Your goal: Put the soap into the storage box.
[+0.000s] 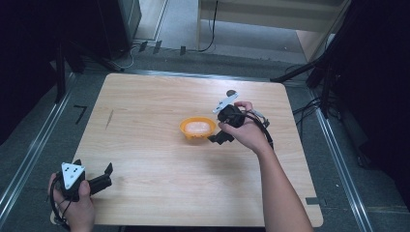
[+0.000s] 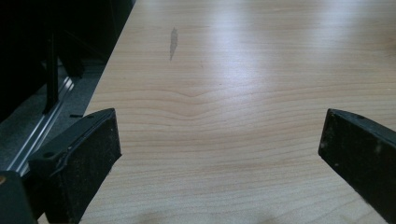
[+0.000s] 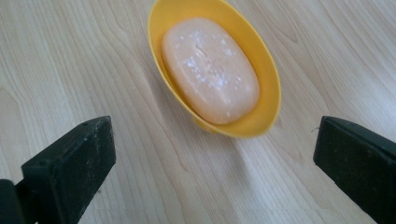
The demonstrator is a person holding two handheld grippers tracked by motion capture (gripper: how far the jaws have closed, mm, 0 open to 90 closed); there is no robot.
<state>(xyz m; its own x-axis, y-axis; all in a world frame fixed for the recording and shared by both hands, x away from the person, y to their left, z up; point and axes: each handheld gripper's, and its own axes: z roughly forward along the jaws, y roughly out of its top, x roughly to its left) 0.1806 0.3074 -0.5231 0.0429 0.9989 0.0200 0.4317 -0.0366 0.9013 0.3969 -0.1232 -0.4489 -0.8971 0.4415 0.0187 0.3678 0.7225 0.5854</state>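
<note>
A yellow oval dish [image 1: 185,129] [image 3: 268,74] sits near the middle of the wooden table and holds a pale pink bar of soap [image 1: 197,127] [image 3: 210,70]. Just right of the dish, my right gripper [image 1: 217,137] [image 3: 212,158] is open, its jaws wide apart with only bare wood between them. The dish lies a little beyond the jaw tips. My left gripper [image 1: 104,175] [image 2: 219,154] rests at the table's front left corner in a hand. It is open too, with nothing between its jaws.
The wooden table [image 1: 154,164] has a thin dark mark [image 1: 109,119] [image 2: 173,43] at its left side. A small dark round object [image 1: 231,92] lies near the far edge behind the right hand. Metal rails and dark stands run along both sides of the table.
</note>
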